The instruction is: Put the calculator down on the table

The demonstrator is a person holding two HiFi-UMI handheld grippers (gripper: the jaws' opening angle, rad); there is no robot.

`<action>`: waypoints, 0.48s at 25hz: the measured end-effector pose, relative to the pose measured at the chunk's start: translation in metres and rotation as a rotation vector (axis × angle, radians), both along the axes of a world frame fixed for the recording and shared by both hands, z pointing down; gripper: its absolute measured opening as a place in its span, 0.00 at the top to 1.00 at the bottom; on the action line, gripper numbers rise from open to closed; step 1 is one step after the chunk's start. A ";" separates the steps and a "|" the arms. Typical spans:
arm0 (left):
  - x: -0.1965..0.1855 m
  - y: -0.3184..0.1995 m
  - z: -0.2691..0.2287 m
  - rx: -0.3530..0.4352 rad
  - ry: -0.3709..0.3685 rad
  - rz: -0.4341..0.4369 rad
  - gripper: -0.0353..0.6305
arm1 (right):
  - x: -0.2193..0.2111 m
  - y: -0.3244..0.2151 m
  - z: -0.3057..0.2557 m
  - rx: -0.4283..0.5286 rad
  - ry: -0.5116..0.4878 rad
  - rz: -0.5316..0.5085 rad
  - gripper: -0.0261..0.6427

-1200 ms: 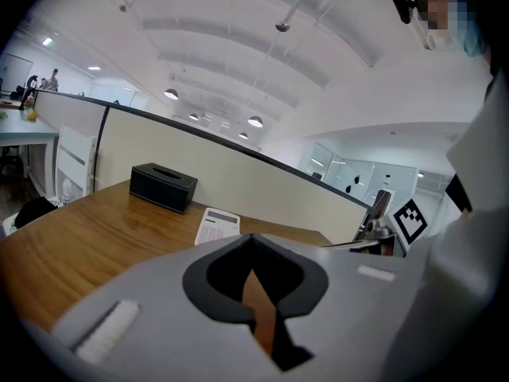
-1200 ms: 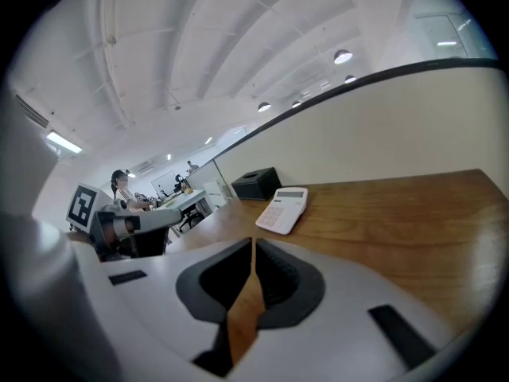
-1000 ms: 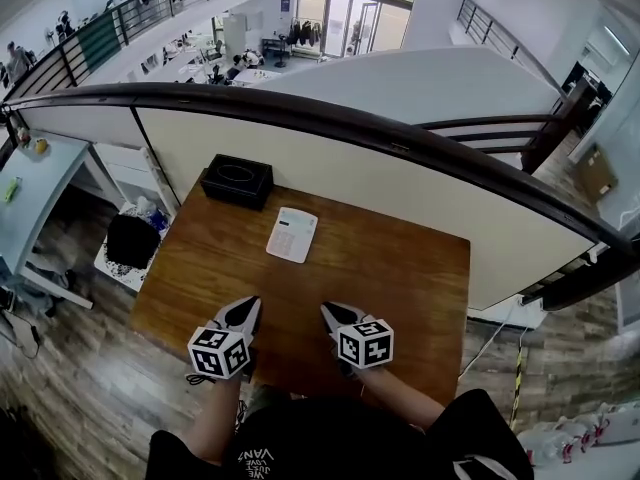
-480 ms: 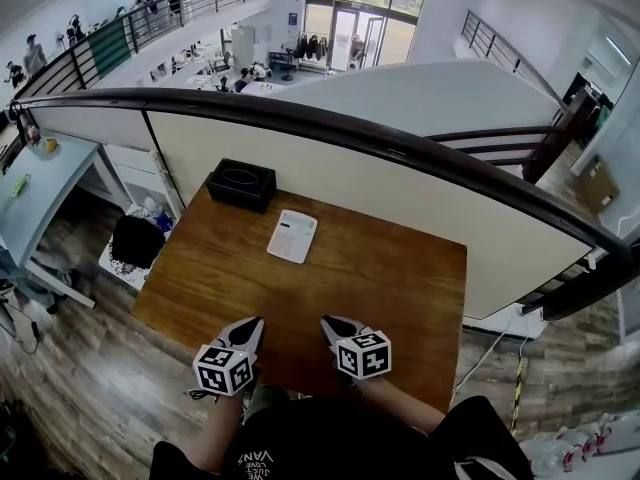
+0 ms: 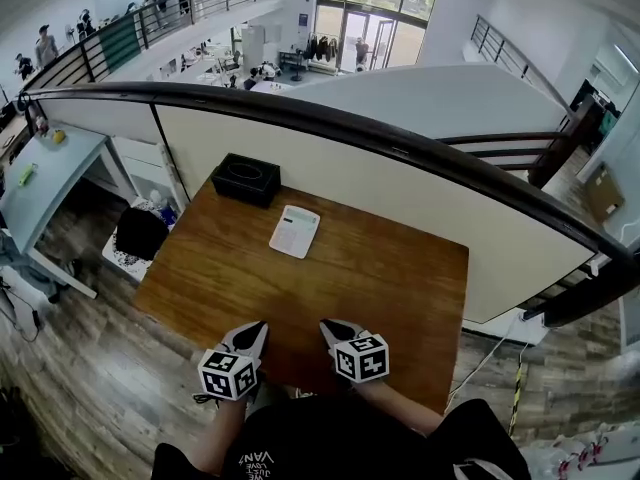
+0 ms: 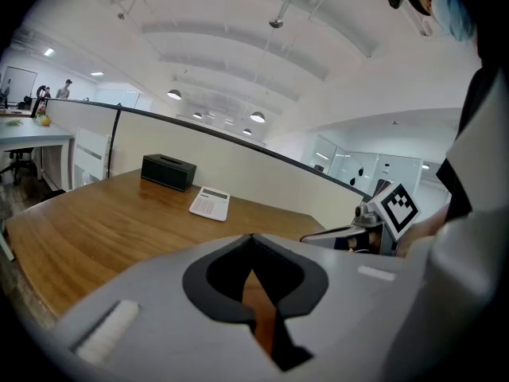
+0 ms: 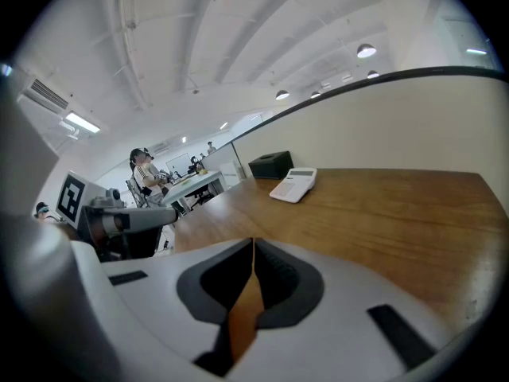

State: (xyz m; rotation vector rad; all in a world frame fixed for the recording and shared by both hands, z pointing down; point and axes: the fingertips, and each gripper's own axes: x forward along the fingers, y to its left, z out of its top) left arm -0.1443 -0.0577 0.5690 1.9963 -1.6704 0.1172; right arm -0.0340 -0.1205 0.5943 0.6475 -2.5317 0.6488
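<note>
The white calculator (image 5: 295, 232) lies flat on the brown wooden table (image 5: 380, 278), toward its far side; it also shows in the left gripper view (image 6: 210, 203) and the right gripper view (image 7: 293, 185). Both grippers hover over the table's near edge, well short of the calculator. My left gripper (image 5: 257, 330) is shut with nothing in it (image 6: 252, 238). My right gripper (image 5: 327, 326) is likewise shut and empty (image 7: 253, 242). Each gripper shows in the other's view.
A black tissue box (image 5: 245, 179) stands at the table's far left corner, just behind the calculator. A cream partition with a dark rail (image 5: 400, 138) runs along the far edge. A black chair (image 5: 138, 233) stands left of the table, a pale desk (image 5: 40, 178) beyond it.
Both grippers have drawn back toward the person, to the table's near edge, away from the calculator. The calculator has not moved.
</note>
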 end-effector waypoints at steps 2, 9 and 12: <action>0.004 0.002 0.002 -0.004 -0.003 -0.003 0.93 | 0.001 0.001 0.002 0.004 0.006 -0.007 0.93; 0.008 0.007 0.010 -0.016 0.005 -0.022 0.93 | 0.001 0.000 0.006 0.015 0.017 -0.016 0.93; 0.010 0.010 0.016 -0.034 0.017 -0.029 0.93 | 0.000 -0.001 0.007 0.014 0.020 -0.023 0.93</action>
